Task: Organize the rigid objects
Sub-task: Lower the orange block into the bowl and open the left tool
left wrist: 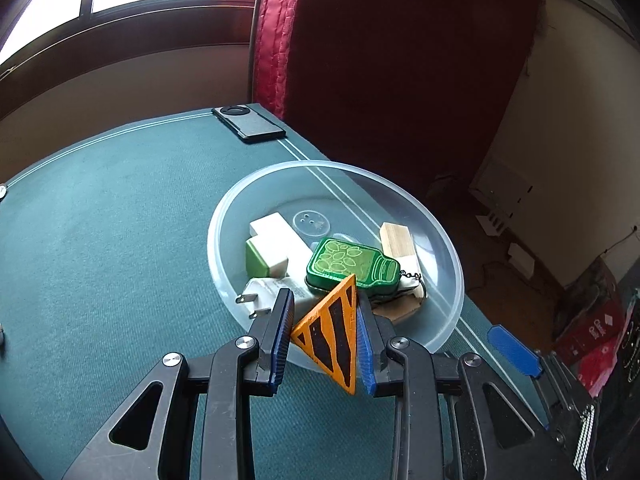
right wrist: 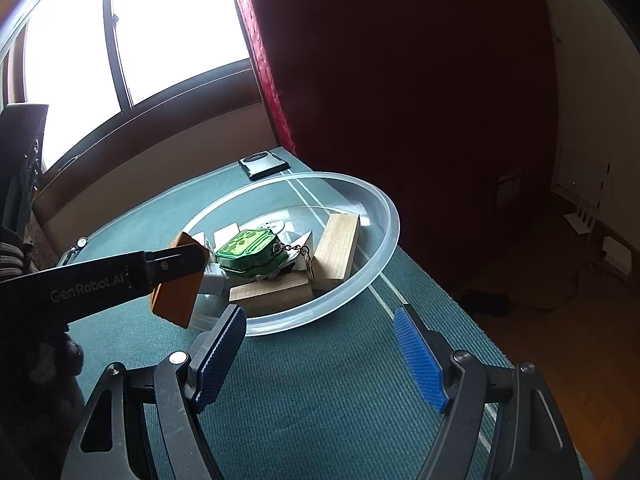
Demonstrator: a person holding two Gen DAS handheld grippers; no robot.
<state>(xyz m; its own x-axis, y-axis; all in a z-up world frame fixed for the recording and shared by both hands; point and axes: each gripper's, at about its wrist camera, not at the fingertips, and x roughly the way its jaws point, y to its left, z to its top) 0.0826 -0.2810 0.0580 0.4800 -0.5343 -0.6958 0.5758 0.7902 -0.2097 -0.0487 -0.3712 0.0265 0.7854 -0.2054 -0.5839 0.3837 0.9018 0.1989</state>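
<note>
My left gripper (left wrist: 325,300) is shut on an orange triangle with black stripes (left wrist: 334,334), held over the near rim of a clear plastic bowl (left wrist: 448,256). In the bowl lie a green bottle-shaped tin (left wrist: 352,264), white and green blocks (left wrist: 268,248), a white plug adapter (left wrist: 260,292) and a wooden block (left wrist: 398,240). In the right wrist view the left gripper comes in from the left with the orange triangle (right wrist: 176,292) at the bowl (right wrist: 376,272) edge. My right gripper (right wrist: 320,328) stands open just short of the bowl, nothing between its fingers.
A black phone (left wrist: 250,123) lies at the far edge of the green-covered table (left wrist: 100,240). The table's right edge drops to a wooden floor with red boxes (left wrist: 592,320). A dark red curtain (left wrist: 400,60) hangs behind, beside a window.
</note>
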